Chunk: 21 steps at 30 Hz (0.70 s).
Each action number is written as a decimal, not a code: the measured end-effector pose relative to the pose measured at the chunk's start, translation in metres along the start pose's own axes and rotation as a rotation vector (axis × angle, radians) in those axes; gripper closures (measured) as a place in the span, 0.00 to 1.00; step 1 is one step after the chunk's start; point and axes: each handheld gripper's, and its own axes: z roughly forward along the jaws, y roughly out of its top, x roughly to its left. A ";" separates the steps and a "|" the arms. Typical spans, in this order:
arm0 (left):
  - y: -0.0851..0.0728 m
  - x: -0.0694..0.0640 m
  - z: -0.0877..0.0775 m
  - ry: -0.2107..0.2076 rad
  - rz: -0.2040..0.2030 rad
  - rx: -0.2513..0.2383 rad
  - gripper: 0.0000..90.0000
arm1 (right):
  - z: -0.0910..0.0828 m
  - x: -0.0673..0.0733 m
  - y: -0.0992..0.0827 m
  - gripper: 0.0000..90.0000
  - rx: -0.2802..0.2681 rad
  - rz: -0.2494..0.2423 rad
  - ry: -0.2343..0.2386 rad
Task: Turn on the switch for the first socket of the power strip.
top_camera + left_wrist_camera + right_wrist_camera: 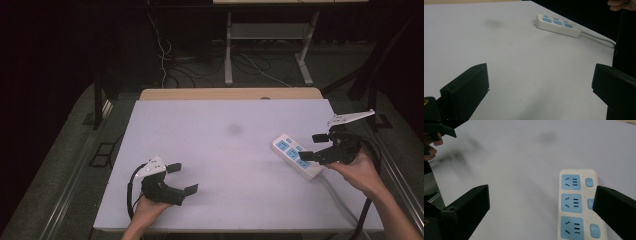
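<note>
- The left gripper (179, 178) hovers over the counter's (220, 150) near-left corner, its fingers wide apart and holding nothing, well apart from the power strip (298, 155).
- The right gripper (314, 146) hovers at the right edge with wide, empty fingers, just above the strip and much nearer to it.
- The strip lies flat by the right edge, its long axis running diagonally from near-right to far-left; its cord (345, 200) trails toward the near-right corner.
- No containers are present.

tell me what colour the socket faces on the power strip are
Light blue, set in the white power strip; clearest in the right gripper view.
</note>
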 end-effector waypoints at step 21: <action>0.000 0.001 0.000 0.003 -0.004 -0.004 0.00 | 0.006 -0.027 -0.002 0.01 0.044 0.043 -0.033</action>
